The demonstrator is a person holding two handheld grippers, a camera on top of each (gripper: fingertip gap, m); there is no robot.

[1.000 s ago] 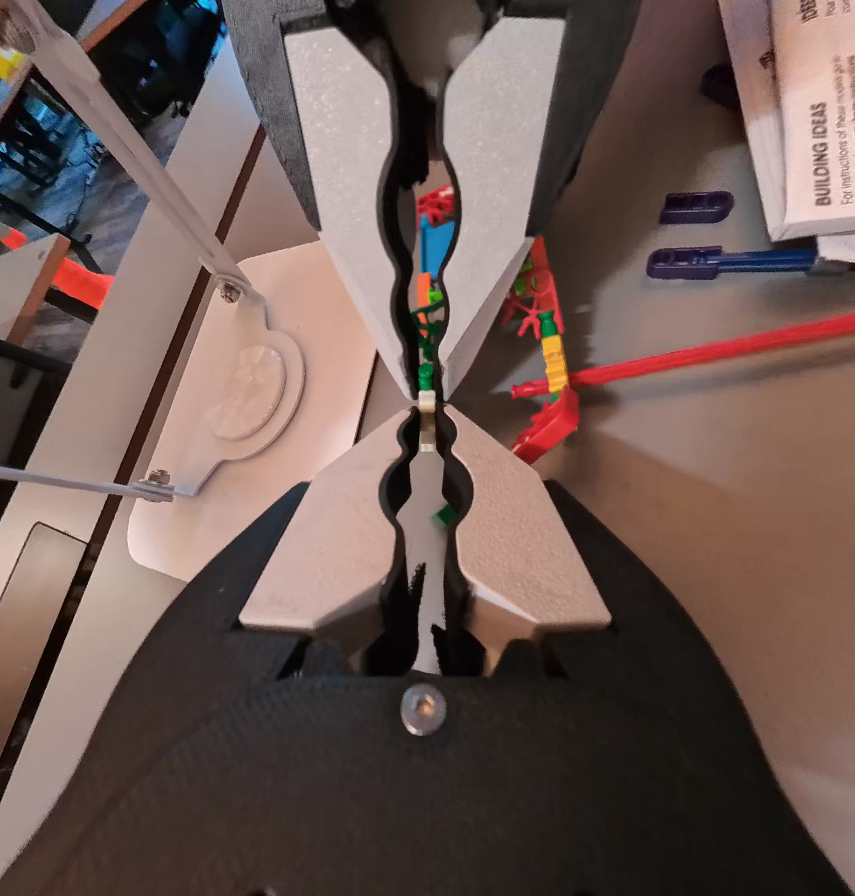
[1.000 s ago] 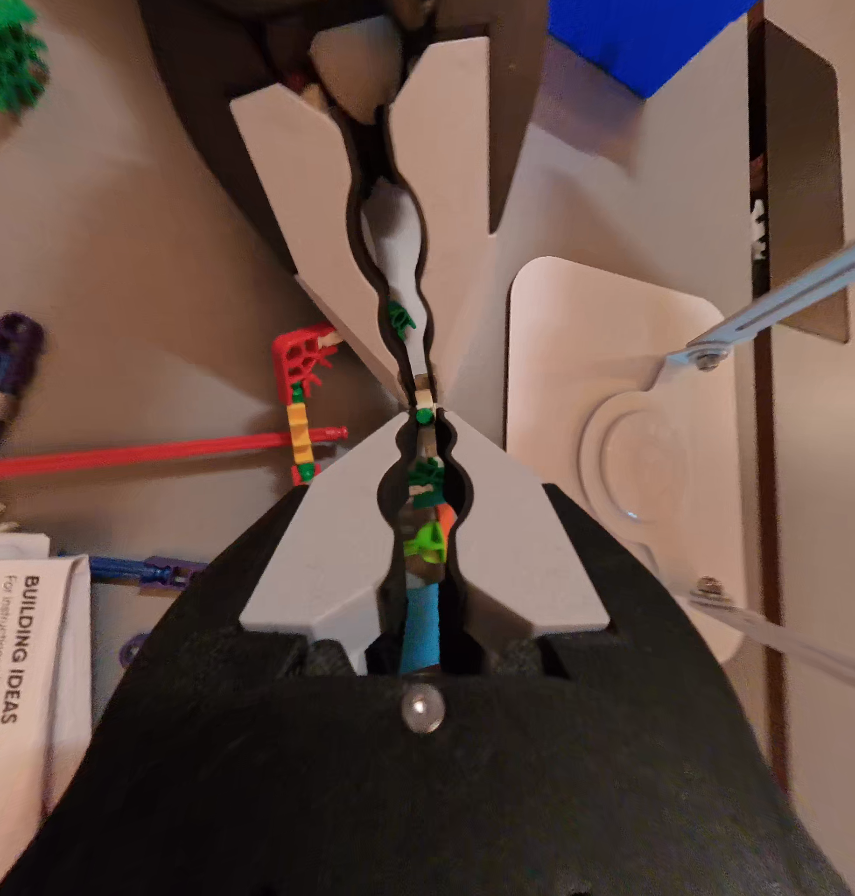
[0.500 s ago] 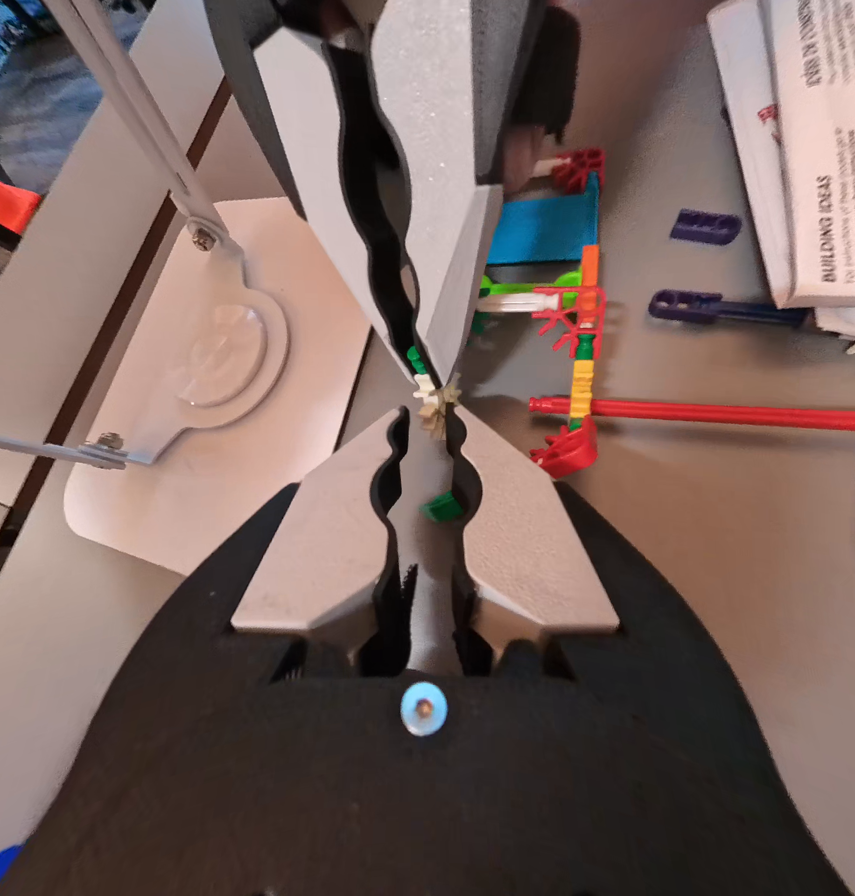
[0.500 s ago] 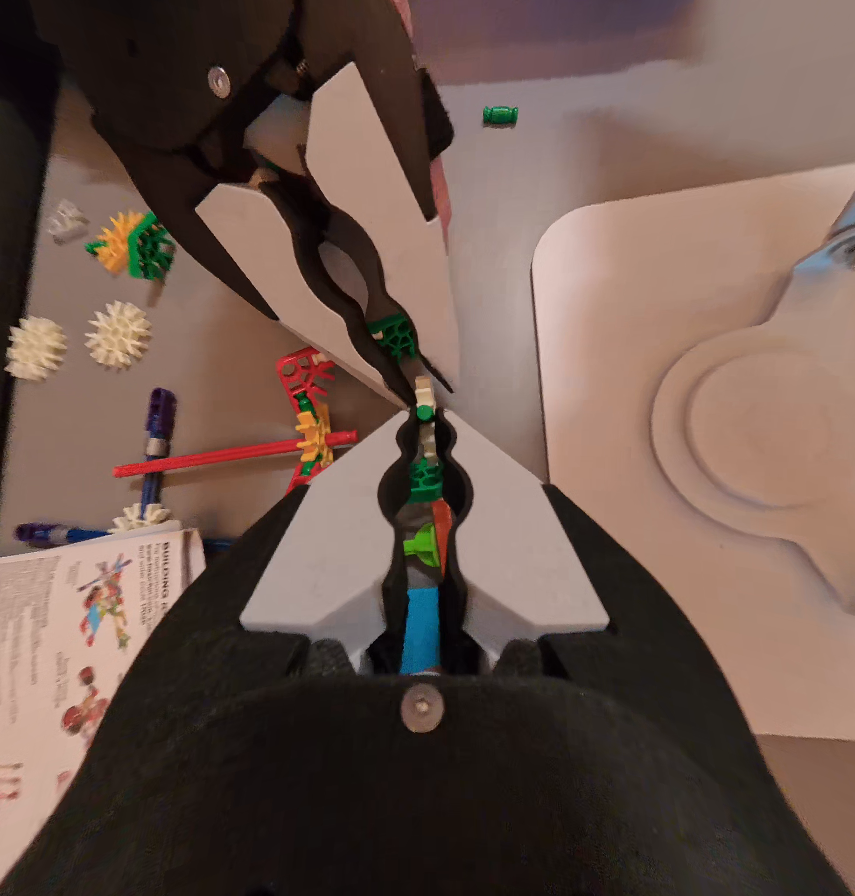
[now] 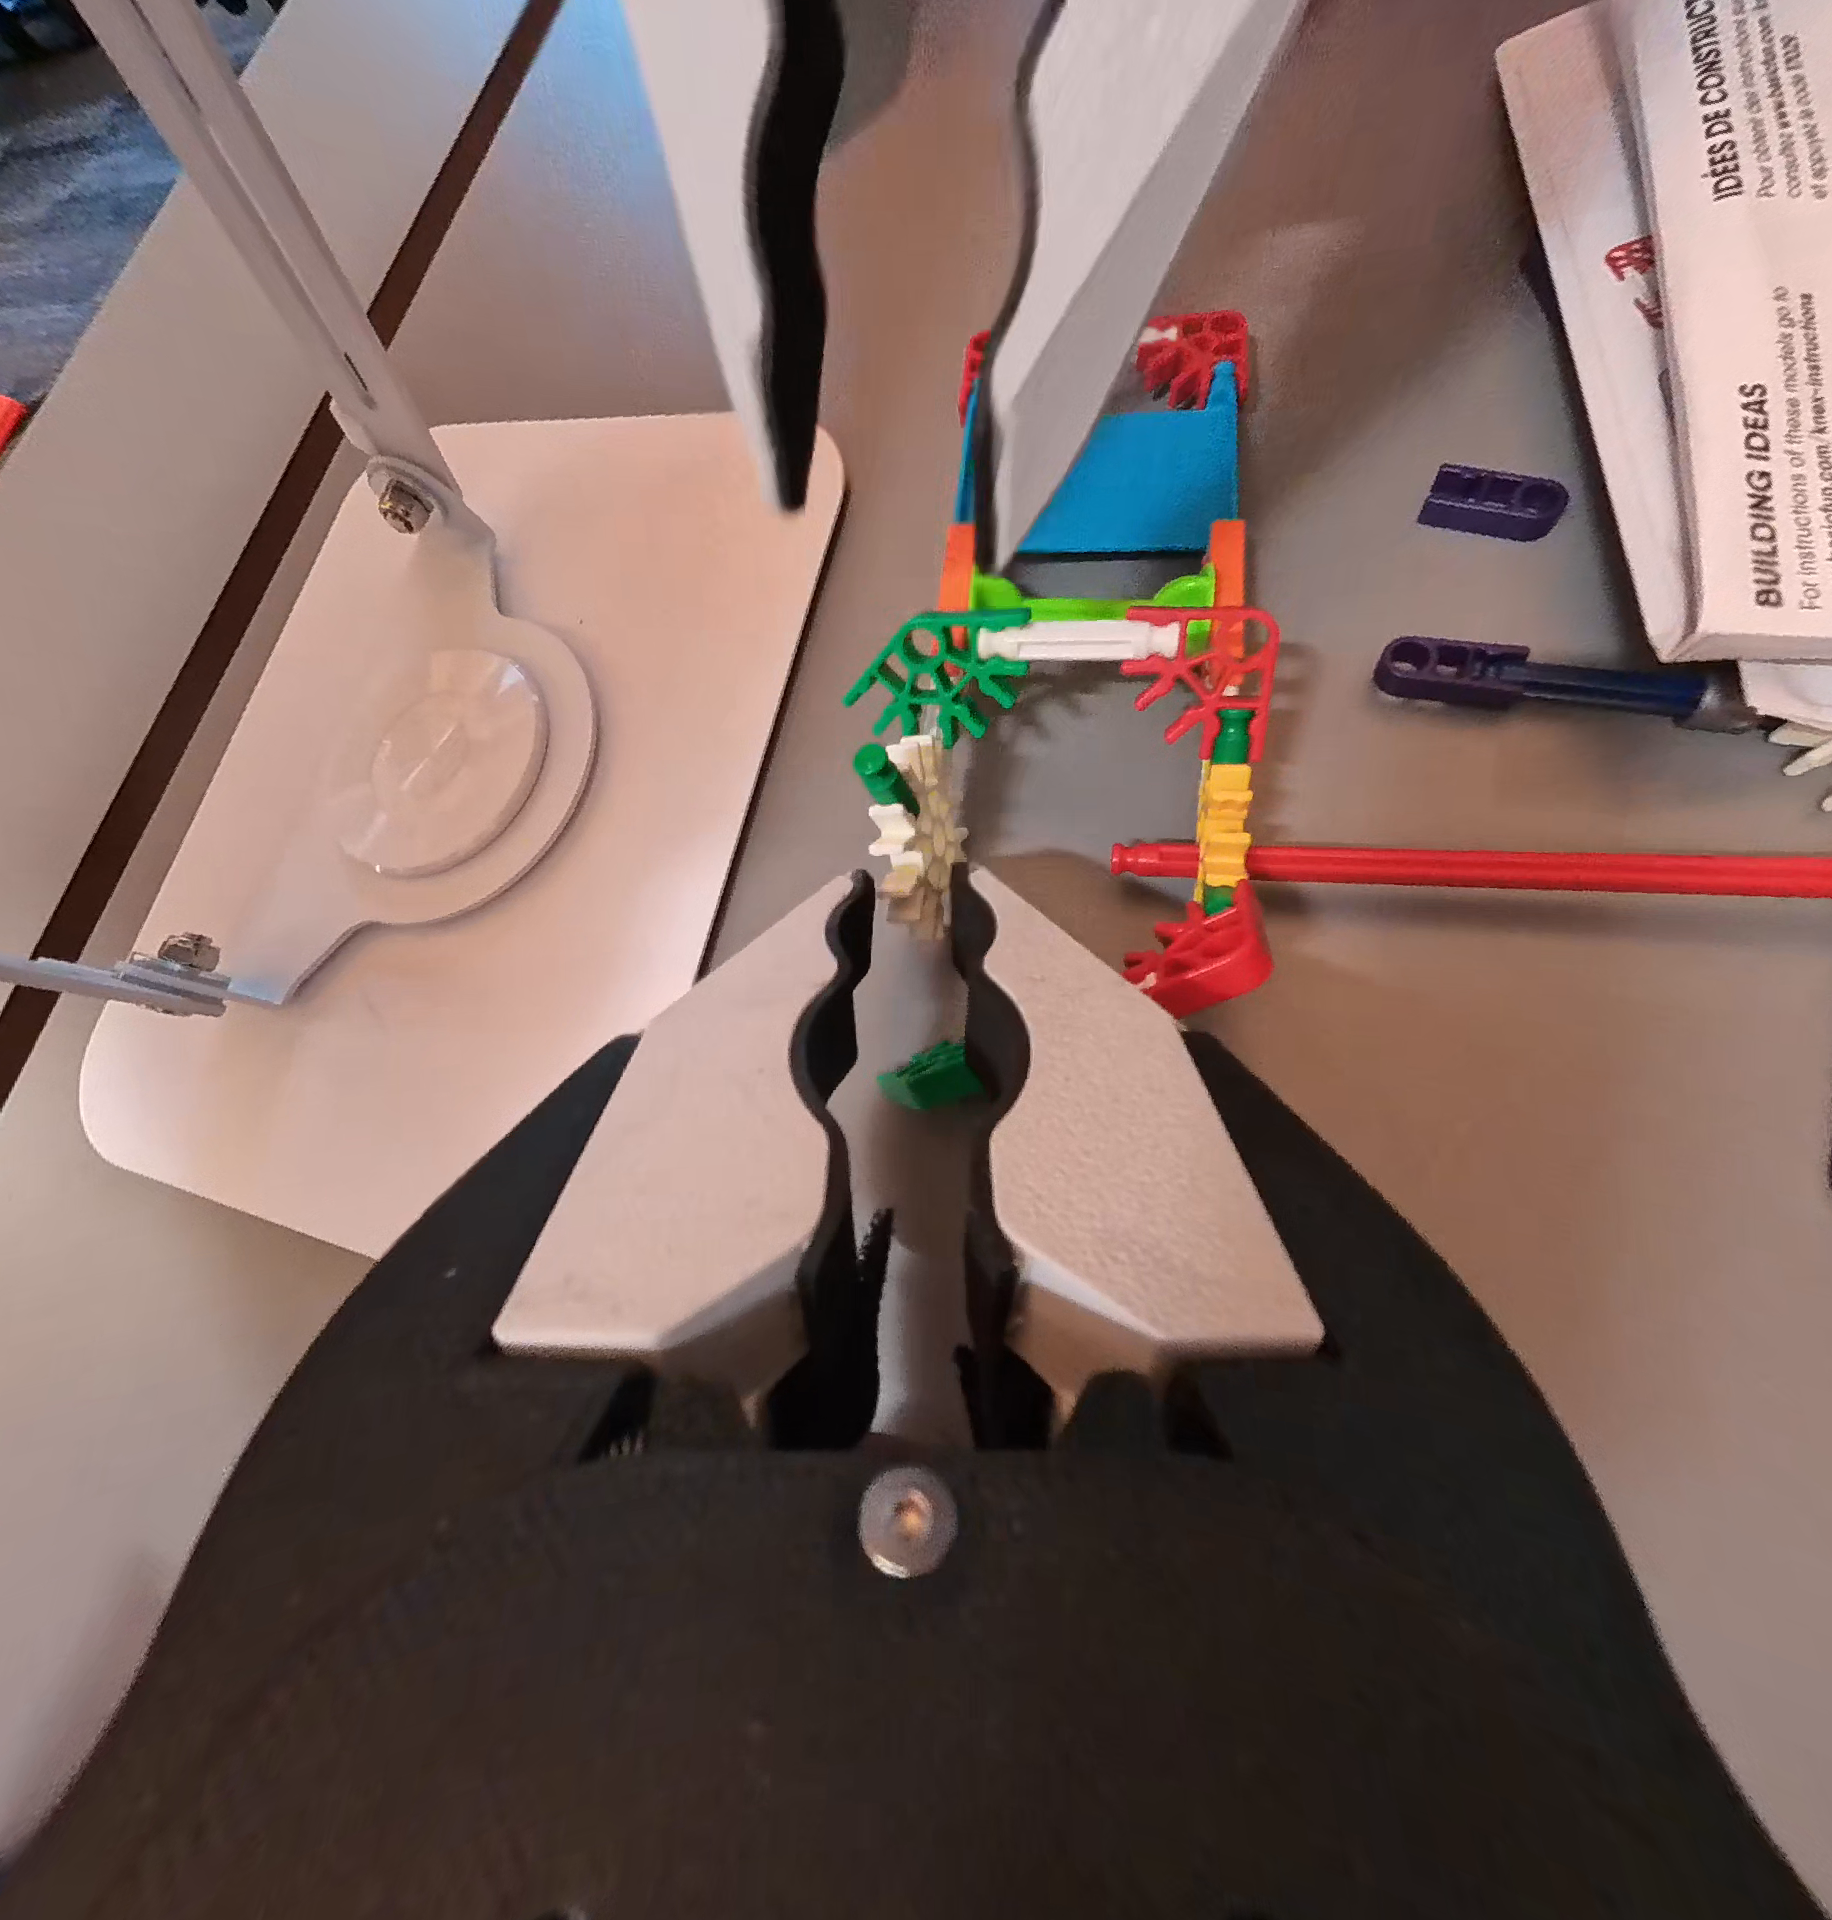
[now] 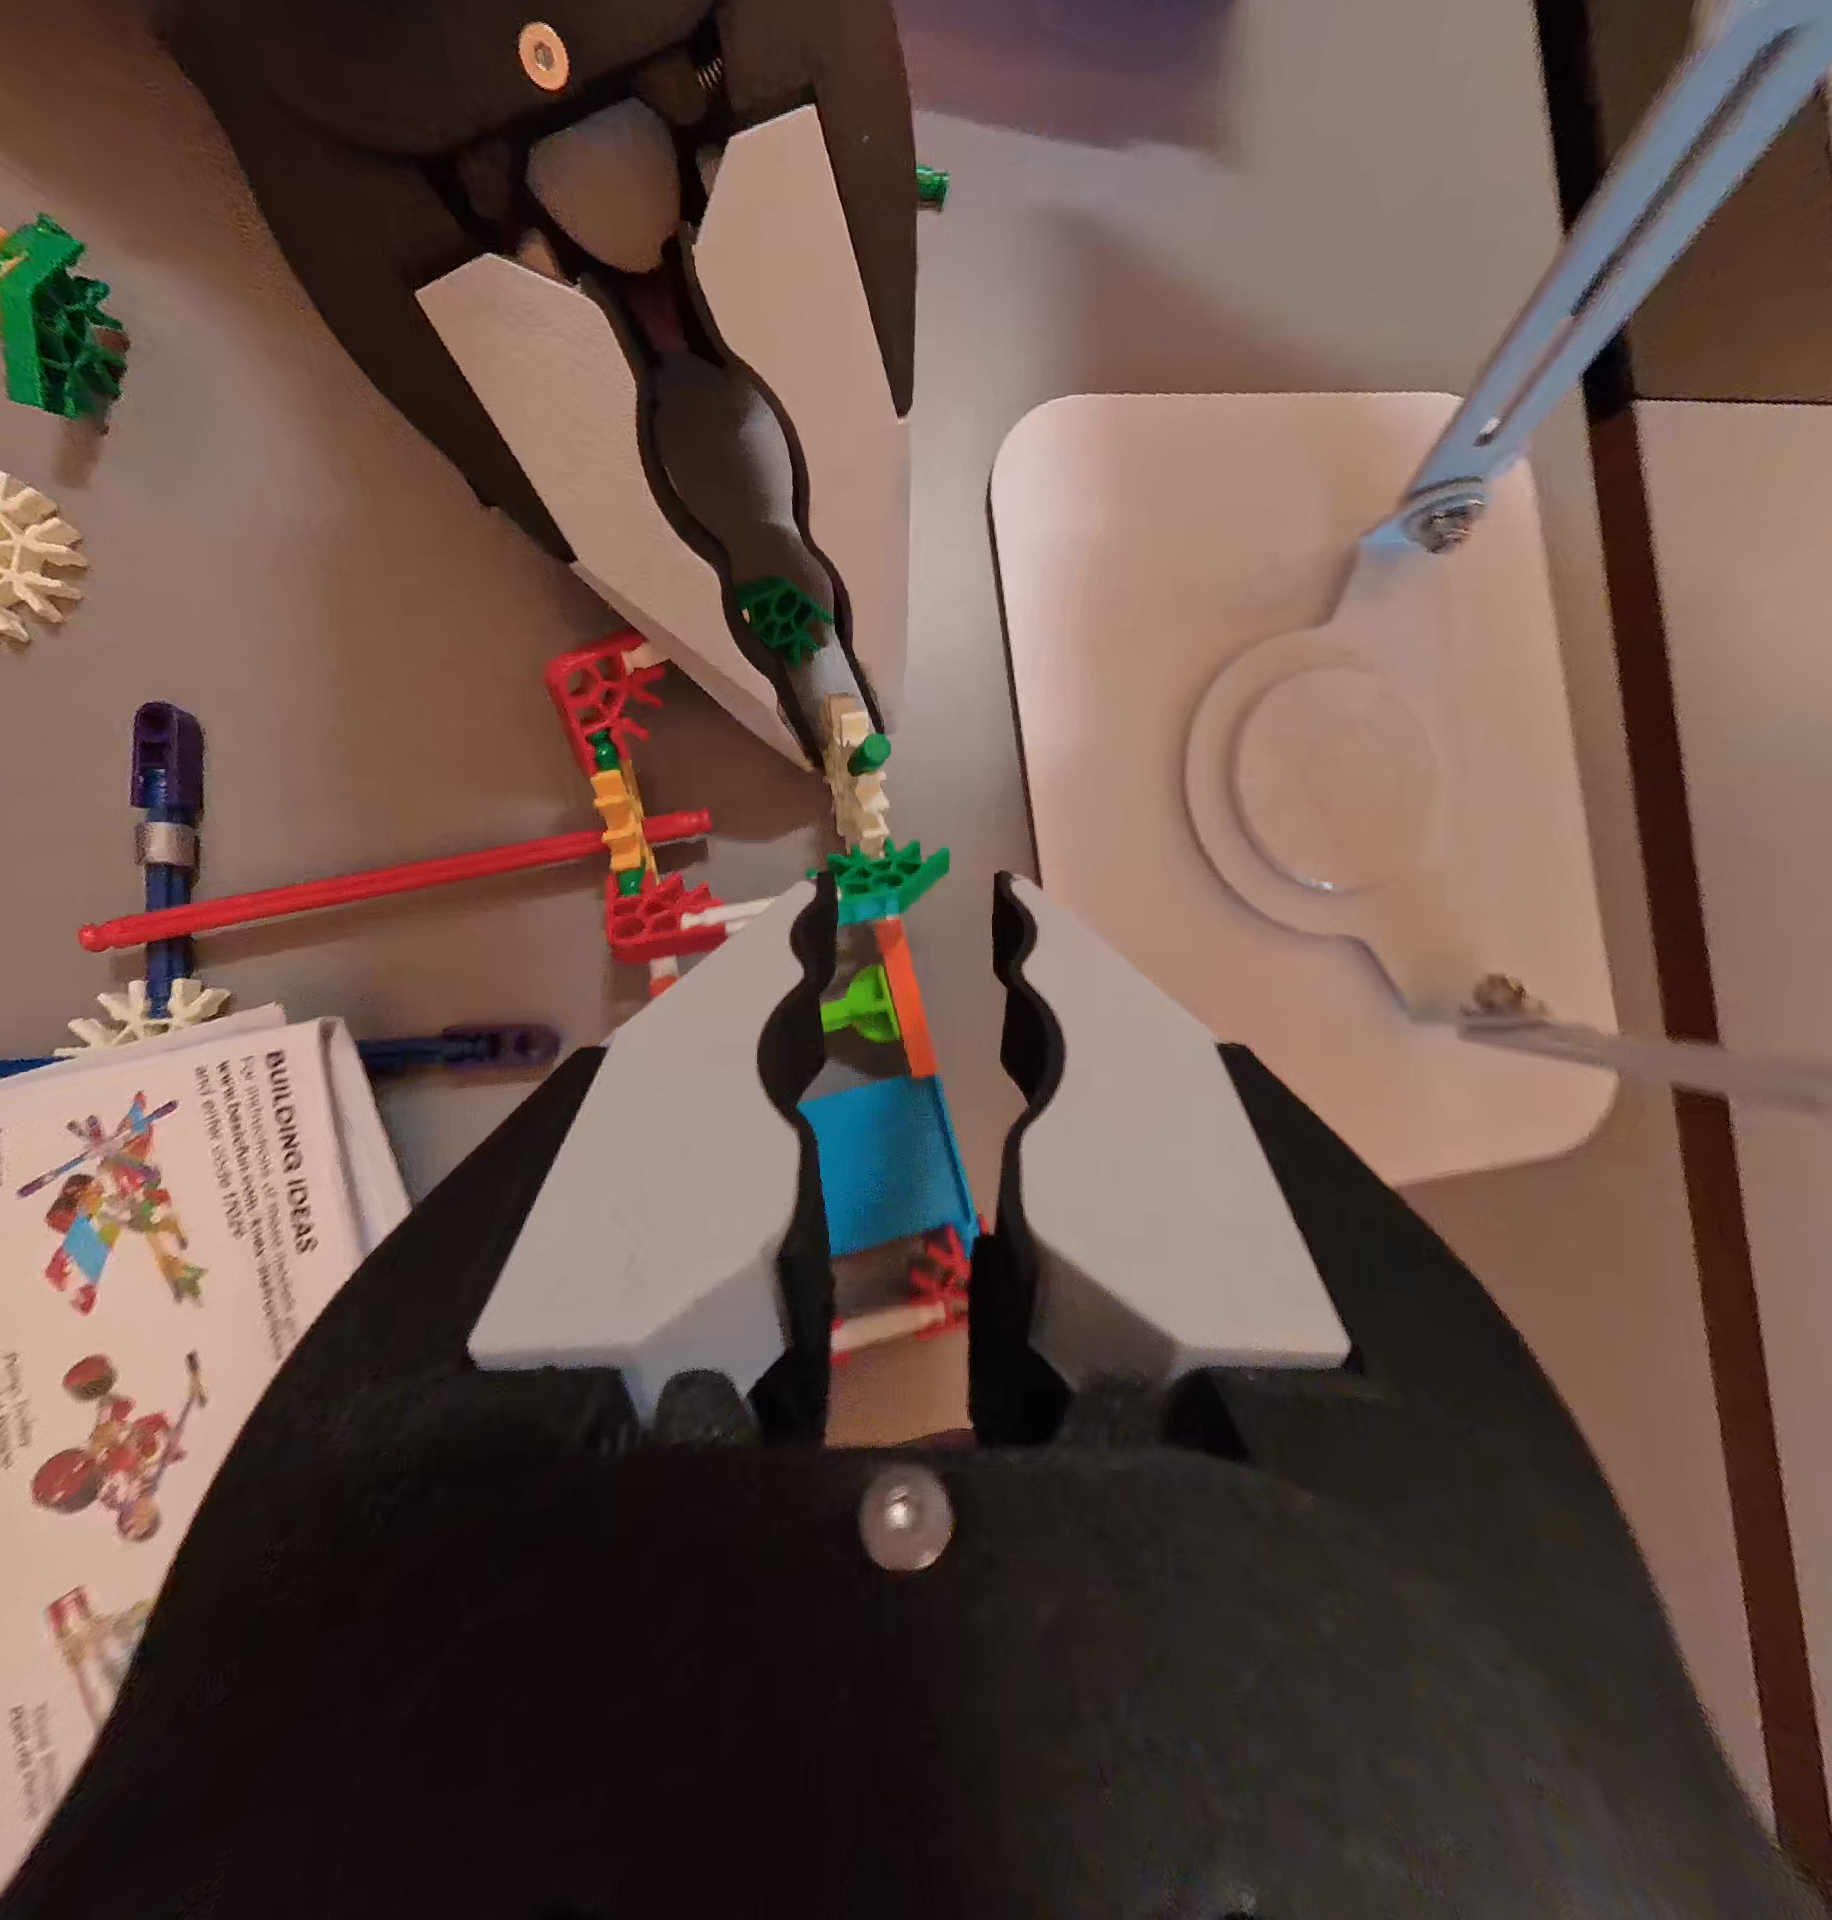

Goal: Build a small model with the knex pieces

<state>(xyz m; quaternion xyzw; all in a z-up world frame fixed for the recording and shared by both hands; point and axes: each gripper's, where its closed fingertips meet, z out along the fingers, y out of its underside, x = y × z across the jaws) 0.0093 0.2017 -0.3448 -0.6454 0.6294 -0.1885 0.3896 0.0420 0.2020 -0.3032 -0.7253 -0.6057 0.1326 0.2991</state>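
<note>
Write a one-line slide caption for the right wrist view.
Open right gripper straddles a multicoloured plastic rod-and-connector model; shut left gripper pinches its cream toothed wheel.

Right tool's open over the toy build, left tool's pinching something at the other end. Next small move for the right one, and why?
Probably back the right tool straight off. Its jaws stand apart, either side of the blue panel without gripping it. The left tool is shut on the cream gear at the far end, so nothing looks left unsupported.
</note>
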